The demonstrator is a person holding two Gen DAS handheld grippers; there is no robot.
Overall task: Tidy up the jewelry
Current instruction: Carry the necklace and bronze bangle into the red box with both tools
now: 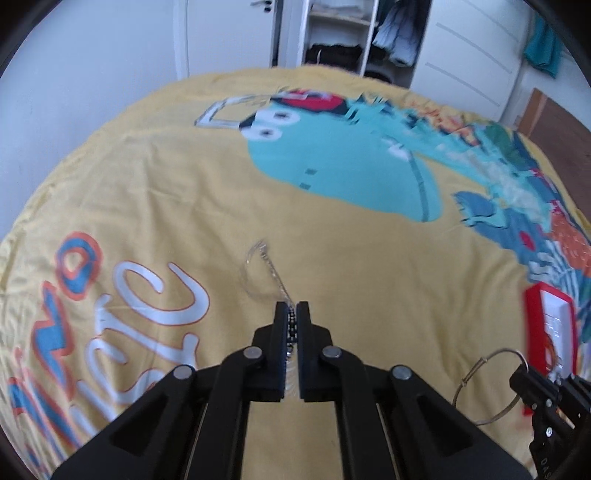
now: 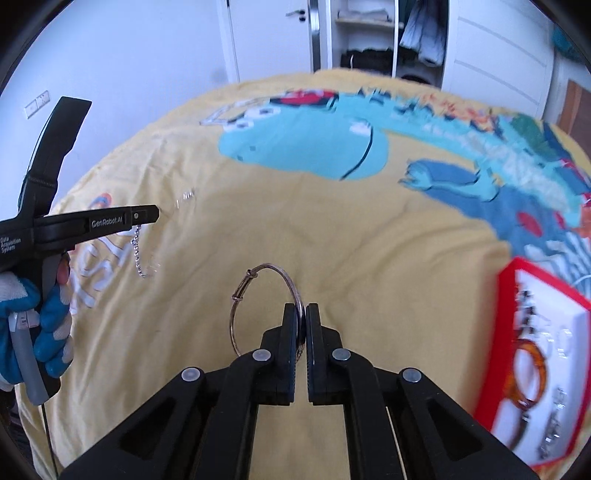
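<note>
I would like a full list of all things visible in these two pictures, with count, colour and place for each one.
bangle: 1, silver, pinched in the right gripper above the bedspread
chain bracelet: 1, silver, hanging from the left gripper
jewelry box: 1, red with white inside, on the bed at the right, holding several pieces
amber bangle: 1, orange-brown, inside the box
bedspread: 1, yellow with a turquoise dinosaur print, under everything
wardrobe: 1, white, open, behind the bed
door: 1, white, left of the wardrobe
left gripper: 1, black, shut on the chain
right gripper: 1, black, shut on the bangle
gloved hand: 1, blue and white, holding the left gripper
</note>
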